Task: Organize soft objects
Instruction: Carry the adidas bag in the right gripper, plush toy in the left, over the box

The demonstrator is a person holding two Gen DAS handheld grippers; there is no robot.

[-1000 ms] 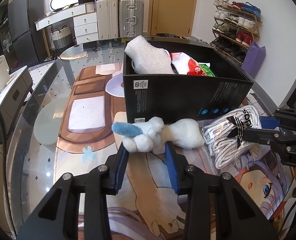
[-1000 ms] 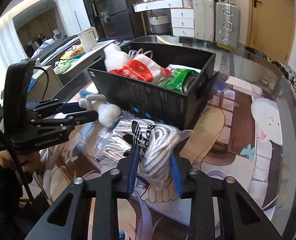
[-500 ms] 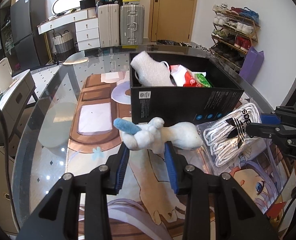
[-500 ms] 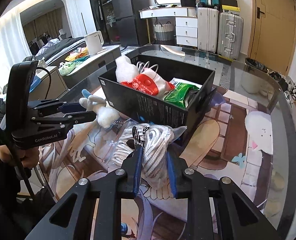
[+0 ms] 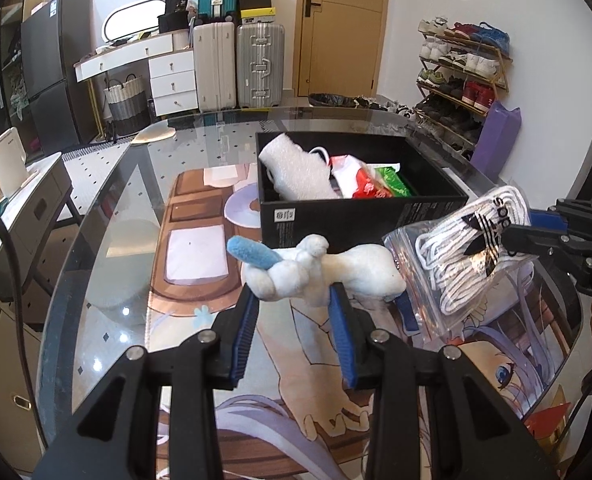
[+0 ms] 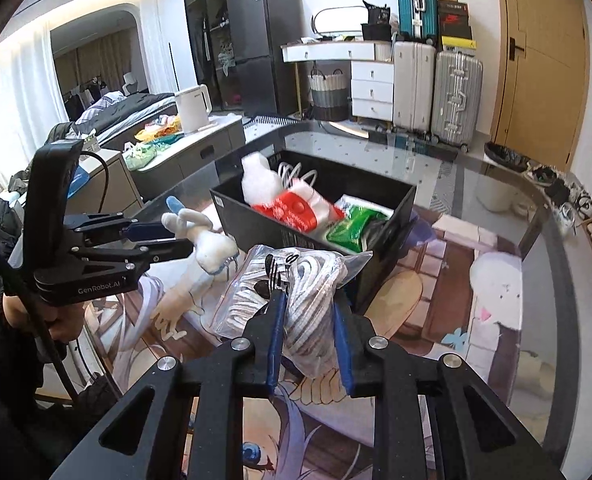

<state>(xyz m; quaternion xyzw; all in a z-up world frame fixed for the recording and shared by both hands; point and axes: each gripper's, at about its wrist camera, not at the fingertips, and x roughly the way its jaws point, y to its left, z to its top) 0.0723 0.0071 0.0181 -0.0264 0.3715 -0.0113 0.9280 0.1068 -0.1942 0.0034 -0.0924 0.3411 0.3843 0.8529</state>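
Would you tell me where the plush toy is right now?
The plush toy is clamped in the left gripper, lifted before the black box, left of the lace bag.

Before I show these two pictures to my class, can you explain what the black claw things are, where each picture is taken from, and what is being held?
There is no robot here. A person holds a hand-held gripper in each hand, each with two blue-padded fingers and a wide-angle camera looking along them.

One picture looks along the left gripper. It is shut on a white plush toy with a blue part. At that picture's right edge you see the right gripper from the side.

The other picture looks along the right gripper. It is shut on a clear bag of white laces. At its left you see the left gripper with the toy, and the person's hand beneath it.

Both things seem lifted off a glass table with a cartoon mat. Behind them stands an open black box already holding white foam, a red-and-white packet and a green one.
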